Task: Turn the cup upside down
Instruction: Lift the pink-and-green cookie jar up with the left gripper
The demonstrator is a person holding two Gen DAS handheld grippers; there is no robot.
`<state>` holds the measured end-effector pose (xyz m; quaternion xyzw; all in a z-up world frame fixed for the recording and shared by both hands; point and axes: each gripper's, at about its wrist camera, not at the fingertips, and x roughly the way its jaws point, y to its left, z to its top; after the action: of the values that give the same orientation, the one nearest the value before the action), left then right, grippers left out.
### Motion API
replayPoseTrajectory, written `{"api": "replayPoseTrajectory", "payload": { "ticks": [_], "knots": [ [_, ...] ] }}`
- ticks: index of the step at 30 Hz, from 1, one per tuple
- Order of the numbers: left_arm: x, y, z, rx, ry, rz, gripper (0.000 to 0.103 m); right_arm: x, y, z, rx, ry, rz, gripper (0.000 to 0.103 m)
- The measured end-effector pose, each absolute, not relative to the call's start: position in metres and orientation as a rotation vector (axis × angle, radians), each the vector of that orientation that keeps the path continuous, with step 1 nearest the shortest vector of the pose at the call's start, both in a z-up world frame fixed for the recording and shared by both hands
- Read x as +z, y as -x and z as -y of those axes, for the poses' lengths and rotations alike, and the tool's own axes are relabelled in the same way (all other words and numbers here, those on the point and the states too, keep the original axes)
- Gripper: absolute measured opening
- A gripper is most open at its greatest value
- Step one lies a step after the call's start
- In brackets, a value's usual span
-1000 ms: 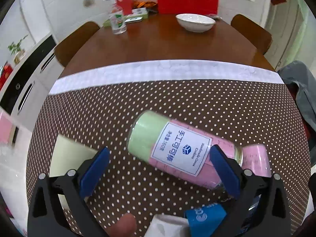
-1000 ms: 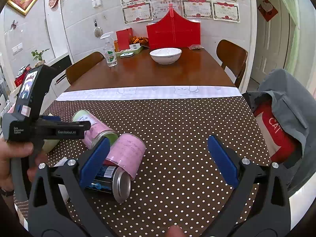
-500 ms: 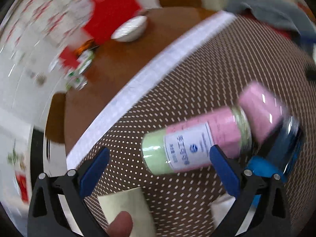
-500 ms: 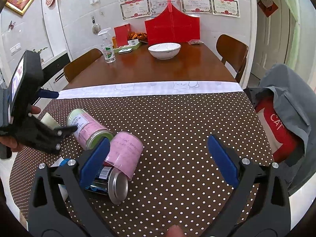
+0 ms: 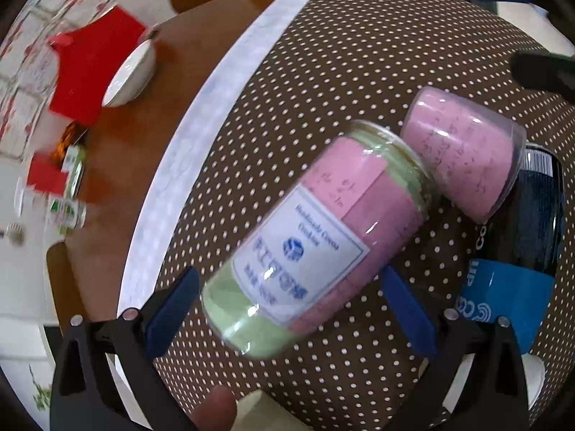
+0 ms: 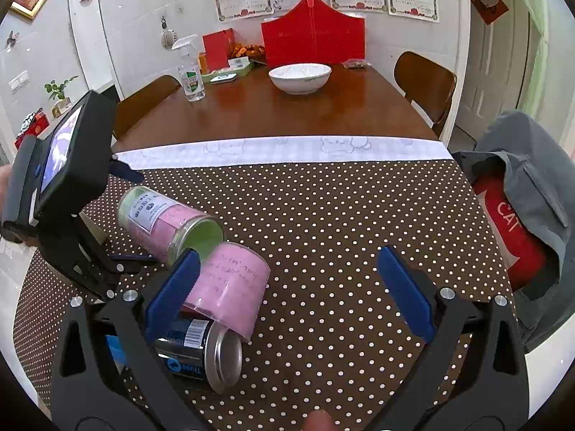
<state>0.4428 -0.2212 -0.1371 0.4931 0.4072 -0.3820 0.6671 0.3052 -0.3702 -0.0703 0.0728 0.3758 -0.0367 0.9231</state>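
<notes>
A clear cup with pink and green paper and a white label (image 5: pixel 309 240) lies on its side on the dotted cloth; in the right wrist view the labelled cup (image 6: pixel 165 221) has its mouth toward me. My left gripper (image 5: pixel 287 309) is open, rolled sideways, its fingers either side of the cup's green base. A second pink cup (image 5: pixel 463 151) (image 6: pixel 230 291) lies beside it, against a dark can (image 6: pixel 201 350). My right gripper (image 6: pixel 284 287) is open and empty, its left finger in front of the pink cup.
The brown dotted cloth (image 6: pixel 341 222) covers the near table. A white bowl (image 6: pixel 300 77), a spray bottle (image 6: pixel 190 75) and a red stand (image 6: pixel 312 41) sit on the bare wood beyond. Chairs flank the table. A grey jacket over a red bag (image 6: pixel 517 194) hangs at the right.
My left gripper has rolled sideways and closed in on the labelled cup's base end. The right gripper has moved slightly forward. The cups and can have not moved.
</notes>
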Motion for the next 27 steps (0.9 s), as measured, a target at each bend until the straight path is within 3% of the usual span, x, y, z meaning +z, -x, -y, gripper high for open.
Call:
{"api": "replayPoseTrajectory", "payload": {
  "ticks": [3, 4, 18, 27],
  "knots": [
    [-0.142, -0.454, 0.228, -0.896, -1.126, -0.927, 0.097, -0.071, -0.309, 0.371, -0.081, -0.160, -0.773, 0.097],
    [-0.144, -0.455, 0.229, -0.907, -1.124, -0.936, 0.081, -0.072, -0.310, 0.371, -0.083, -0.162, -0.774, 0.097],
    [-0.145, -0.468, 0.208, -0.738, -0.963, -0.905, 0.074, -0.076, -0.308, 0.366, -0.087, -0.174, -0.786, 0.097],
    [-0.110, -0.452, 0.171, -0.669, -0.838, -0.867, 0.073, -0.059, -0.295, 0.353, -0.082, -0.166, -0.754, 0.097]
  ]
}}
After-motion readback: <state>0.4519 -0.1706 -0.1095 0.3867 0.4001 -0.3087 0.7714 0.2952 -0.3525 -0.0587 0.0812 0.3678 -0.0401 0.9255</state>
